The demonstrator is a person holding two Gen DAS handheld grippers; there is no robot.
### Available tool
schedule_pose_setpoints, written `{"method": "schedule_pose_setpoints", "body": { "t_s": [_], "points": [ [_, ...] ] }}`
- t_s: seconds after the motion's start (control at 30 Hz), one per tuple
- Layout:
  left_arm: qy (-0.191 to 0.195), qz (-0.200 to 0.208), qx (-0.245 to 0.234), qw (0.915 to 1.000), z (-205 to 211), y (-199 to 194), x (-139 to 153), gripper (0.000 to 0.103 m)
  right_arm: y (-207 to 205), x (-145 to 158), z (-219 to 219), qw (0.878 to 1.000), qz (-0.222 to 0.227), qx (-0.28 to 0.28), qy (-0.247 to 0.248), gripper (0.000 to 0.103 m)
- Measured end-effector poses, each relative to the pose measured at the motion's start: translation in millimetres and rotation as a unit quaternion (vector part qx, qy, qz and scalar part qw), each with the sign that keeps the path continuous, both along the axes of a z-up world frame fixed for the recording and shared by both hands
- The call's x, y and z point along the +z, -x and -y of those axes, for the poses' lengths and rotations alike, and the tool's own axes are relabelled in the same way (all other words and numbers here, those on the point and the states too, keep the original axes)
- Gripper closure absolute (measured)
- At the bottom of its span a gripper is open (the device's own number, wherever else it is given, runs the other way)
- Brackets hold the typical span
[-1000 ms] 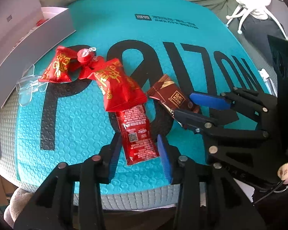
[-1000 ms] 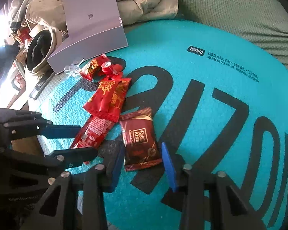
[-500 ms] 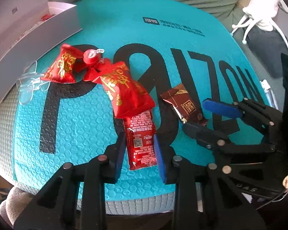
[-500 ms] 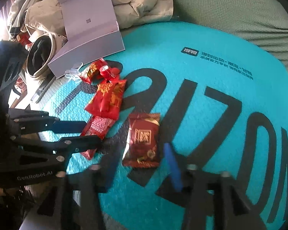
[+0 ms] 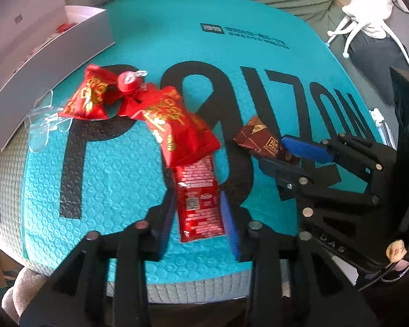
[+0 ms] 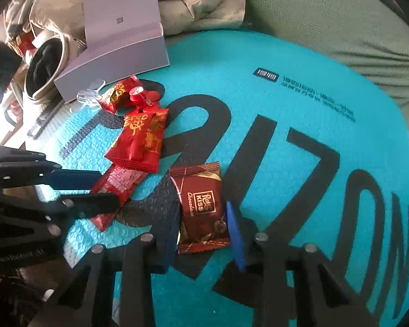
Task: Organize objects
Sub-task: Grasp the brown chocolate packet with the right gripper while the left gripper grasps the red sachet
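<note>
The left gripper (image 5: 197, 218) has its two fingers on each side of a flat red sauce packet (image 5: 199, 204). The jaws are opening, and the packet lies between them on the mat. The packet is shiny with tiny white writing, too small to read.

The right gripper (image 6: 201, 231) has its fingers around a dark brown chocolate packet (image 6: 200, 207). Its jaws are closing, with the packet between them. The label says "KISS" and "Chocolate" in a gold square. The wrapper is smooth, with zigzag ends.

Both packets lie on a bumpy teal mat (image 5: 117, 163) with big black letters and a small black logo near its far edge.

Past the sauce packet, touching it, sits a puffy red candy bag (image 5: 180, 133) with gold writing. Farther on are a smaller red bag (image 5: 88, 98) and a round red cap (image 5: 126, 83). Beside them lies a clear plastic piece (image 5: 41, 125).

Farthest back is an open white box (image 5: 54, 46), its lid standing up.
</note>
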State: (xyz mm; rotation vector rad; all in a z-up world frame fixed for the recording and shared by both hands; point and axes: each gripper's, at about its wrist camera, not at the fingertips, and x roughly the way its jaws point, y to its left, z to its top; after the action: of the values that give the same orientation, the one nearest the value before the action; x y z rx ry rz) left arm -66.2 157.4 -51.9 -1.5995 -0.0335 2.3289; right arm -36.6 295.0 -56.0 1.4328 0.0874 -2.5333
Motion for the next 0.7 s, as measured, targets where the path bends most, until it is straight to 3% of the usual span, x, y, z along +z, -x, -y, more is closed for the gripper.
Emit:
{"method": "schedule_pose_setpoints", "body": {
  "t_s": [0.13, 0.23, 0.33, 0.47, 0.53, 0.7],
  "points": [
    [0.004, -0.009, -0.006, 0.9999, -8.6, -0.7, -1.6, 0.050, -5.8, 1.4, -4.4, 1.000, 0.005, 0.003, 0.004, 0.070],
    [0.045, -0.026, -0.009, 0.9986, -26.0, 3.8, -7.1, 0.050, -10.8, 2.1, -8.2, 1.000, 0.004, -0.001, 0.003, 0.070],
    [0.070, -0.039, -0.011, 0.9967, -39.4, 4.7, -8.5, 0.065, -12.6, 2.4, -12.2, 1.000, 0.004, -0.006, 0.007, 0.070],
    [0.059, -0.028, -0.006, 0.9978, -35.9, 8.0, -6.7, 0.078, -15.7, 3.0, -17.4, 1.000, 0.005, -0.013, 0.006, 0.071],
    [0.034, -0.020, -0.003, 0.9992, -33.0, 8.4, -5.3, 0.079, -17.1, 3.8, -18.0, 1.000, 0.005, -0.015, 0.006, 0.072],
    [0.017, -0.016, -0.007, 0.9997, -36.5, 3.8, -1.5, 0.080, -22.3, 6.9, -21.3, 1.000, 0.008, -0.023, 0.018, 0.073]
  ]
}}
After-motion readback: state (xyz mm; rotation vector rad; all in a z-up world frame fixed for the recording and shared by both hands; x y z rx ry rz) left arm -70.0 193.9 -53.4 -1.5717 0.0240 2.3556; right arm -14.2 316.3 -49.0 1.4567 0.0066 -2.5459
